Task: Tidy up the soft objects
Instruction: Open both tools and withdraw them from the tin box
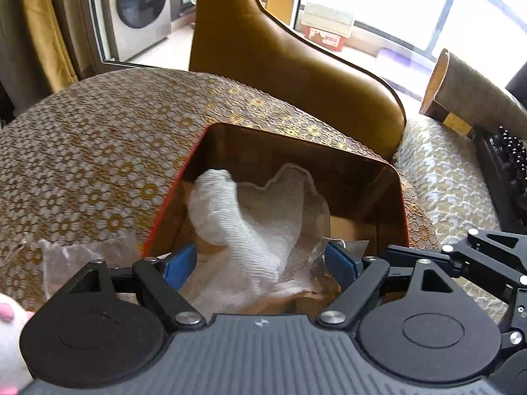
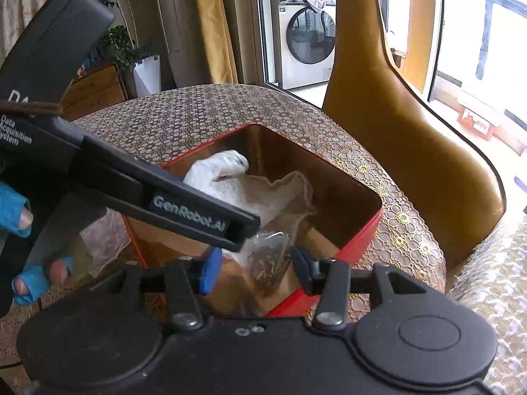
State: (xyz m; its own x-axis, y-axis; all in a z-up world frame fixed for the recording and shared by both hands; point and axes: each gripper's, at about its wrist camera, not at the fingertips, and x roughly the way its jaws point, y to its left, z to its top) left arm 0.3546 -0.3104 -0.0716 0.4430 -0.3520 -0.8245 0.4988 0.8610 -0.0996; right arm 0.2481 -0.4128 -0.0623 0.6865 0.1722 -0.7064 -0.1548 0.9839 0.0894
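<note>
The white gauze cloth [image 1: 260,217] lies crumpled inside the red box [image 1: 154,227], which stands on the lace-covered table [image 1: 98,138]. A small clear bag [image 2: 266,260] sits at the box's near right side. The left gripper [image 1: 260,263] hangs over the cloth, jaws wide apart, gripping nothing. The right gripper [image 2: 253,270] has its jaws partly apart around the bag, pads not pressing. A tan chair [image 1: 280,75] stands beyond the table.
</note>
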